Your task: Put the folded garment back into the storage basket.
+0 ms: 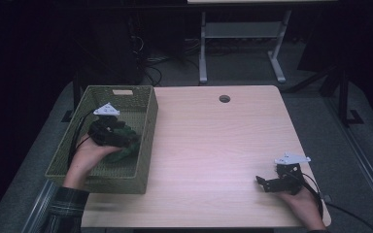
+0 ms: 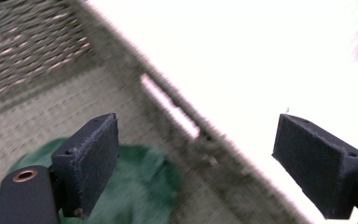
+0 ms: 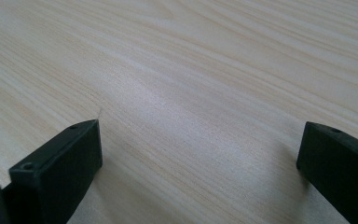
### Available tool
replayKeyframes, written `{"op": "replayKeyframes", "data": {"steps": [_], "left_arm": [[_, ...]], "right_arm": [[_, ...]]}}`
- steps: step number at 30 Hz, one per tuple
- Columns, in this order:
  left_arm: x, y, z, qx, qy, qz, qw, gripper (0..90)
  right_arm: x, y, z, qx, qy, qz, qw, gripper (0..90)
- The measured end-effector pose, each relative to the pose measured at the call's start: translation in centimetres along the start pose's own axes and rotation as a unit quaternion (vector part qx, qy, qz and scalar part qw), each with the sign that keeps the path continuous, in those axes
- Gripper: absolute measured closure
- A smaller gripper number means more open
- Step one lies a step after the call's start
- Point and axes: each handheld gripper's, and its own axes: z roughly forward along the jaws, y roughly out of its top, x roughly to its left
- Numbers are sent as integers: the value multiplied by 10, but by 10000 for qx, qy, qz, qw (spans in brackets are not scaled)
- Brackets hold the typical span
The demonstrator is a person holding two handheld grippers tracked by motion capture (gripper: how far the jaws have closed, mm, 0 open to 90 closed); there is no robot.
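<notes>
The left tongs (image 2: pixel 196 168) hang with jaws apart inside the woven basket (image 1: pixel 145 141) above a green cloth (image 2: pixel 140 186) on its floor (probably just dropped), while the right tongs (image 3: pixel 200 177), likewise apart, idle over the bare worktop (image 1: pixel 213 145).

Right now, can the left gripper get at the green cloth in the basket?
Probably yes. The left gripper is already inside the basket, jaws open, with the green cloth lying just below them on the basket floor. Nothing sits between jaws and cloth; the basket wall stands off to the side.
</notes>
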Motion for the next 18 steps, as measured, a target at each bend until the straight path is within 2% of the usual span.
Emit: {"op": "replayKeyframes", "data": {"steps": [9, 15, 16, 17, 18], "left_arm": [[-34, 17, 16, -78, -286, 312, 9991, 138], [-59, 28, 30, -207, -479, 400, 9978, 138], [-59, 28, 30, -207, -479, 400, 9978, 138], [-70, 32, 36, -234, -508, 450, 9974, 138], [-73, 34, 39, -233, -523, 466, 9973, 138]], "right_arm": [[0, 0, 0, -1, -3, -1, 10000, 0], [0, 0, 0, -3, -3, -3, 10000, 0], [0, 0, 0, -3, -3, -3, 10000, 0], [0, 0, 0, -3, -1, -2, 10000, 0], [0, 0, 0, -2, -1, -3, 10000, 0]]}}
